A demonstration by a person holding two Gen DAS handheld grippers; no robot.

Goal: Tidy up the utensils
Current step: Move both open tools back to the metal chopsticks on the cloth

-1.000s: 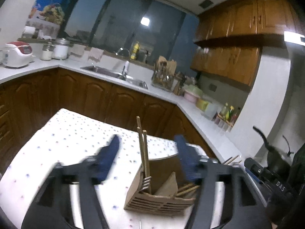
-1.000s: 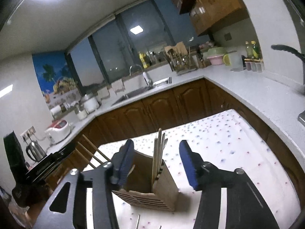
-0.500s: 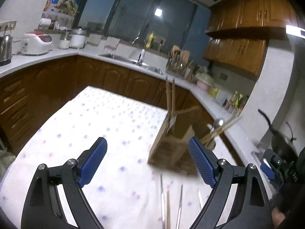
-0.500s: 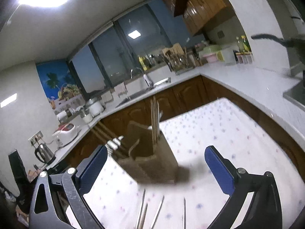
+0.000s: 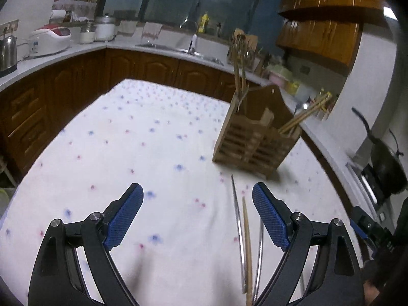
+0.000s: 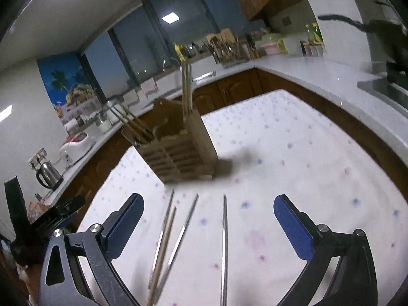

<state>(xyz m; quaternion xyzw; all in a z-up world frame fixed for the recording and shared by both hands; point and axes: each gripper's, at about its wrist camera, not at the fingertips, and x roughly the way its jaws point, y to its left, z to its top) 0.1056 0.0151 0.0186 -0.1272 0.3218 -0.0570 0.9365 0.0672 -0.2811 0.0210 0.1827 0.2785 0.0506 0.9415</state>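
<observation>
A wooden slatted utensil holder (image 5: 255, 137) (image 6: 178, 148) stands on the dotted white tablecloth with chopsticks upright in one compartment and leaning in another. Several loose chopsticks lie on the cloth in front of it: metal ones (image 6: 224, 242) (image 5: 238, 227) and a wooden one (image 5: 247, 244) (image 6: 165, 242). My left gripper (image 5: 197, 216) is open and empty, above the cloth left of the loose chopsticks. My right gripper (image 6: 209, 229) is open and empty, straddling the loose chopsticks from above.
The table (image 5: 127, 140) is ringed by wooden kitchen cabinets with a white counter (image 6: 318, 74). A kettle (image 6: 48, 173), rice cooker (image 5: 51, 38), sink (image 5: 178, 48) and a wok (image 5: 387, 168) sit on the counters.
Both grippers have opened wide and pulled back and down from the holder. The holder now stands farther away, and the loose chopsticks on the cloth have come into view.
</observation>
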